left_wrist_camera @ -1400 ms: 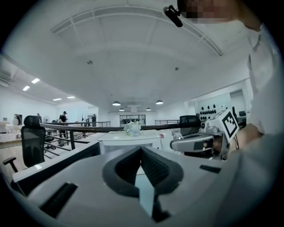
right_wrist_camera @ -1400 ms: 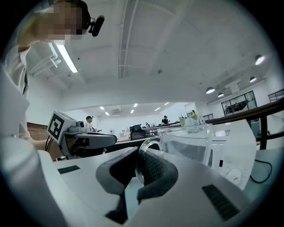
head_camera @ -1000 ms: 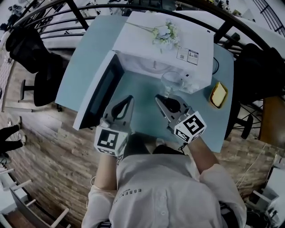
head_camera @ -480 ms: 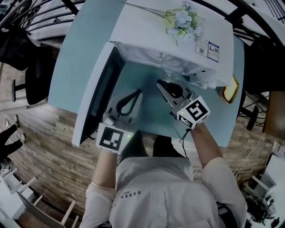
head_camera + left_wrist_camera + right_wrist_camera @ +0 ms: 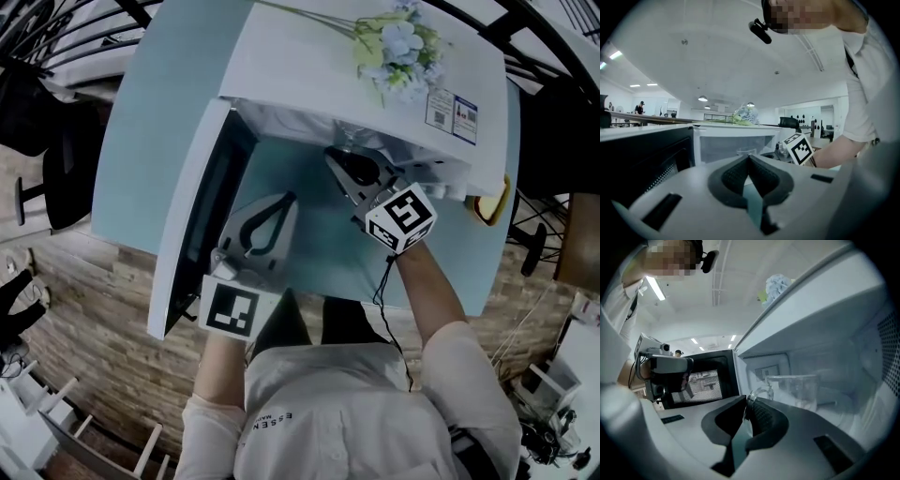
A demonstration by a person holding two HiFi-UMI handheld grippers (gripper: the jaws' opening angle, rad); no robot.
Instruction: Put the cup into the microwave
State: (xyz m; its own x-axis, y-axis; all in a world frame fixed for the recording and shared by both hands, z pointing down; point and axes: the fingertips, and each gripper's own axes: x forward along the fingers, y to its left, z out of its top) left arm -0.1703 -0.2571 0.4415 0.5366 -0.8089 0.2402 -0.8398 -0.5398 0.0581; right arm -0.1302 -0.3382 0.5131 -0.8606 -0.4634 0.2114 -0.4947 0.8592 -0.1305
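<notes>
Item: my right gripper (image 5: 747, 405), jaws pinched on the handle (image 5: 758, 392) of the clear glass cup (image 5: 799, 389); the cup was inside the open microwave (image 5: 319, 75), whether resting on its floor I could not tell. Item: my left gripper (image 5: 750, 163), jaws pressed together on nothing, hung outside beside the swung-out door (image 5: 202, 211).

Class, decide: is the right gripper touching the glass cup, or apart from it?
Touching. In the right gripper view, the right gripper pinches the cup by its handle.

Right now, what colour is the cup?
The cup is clear, colourless glass; the right gripper view shows it best.
</notes>
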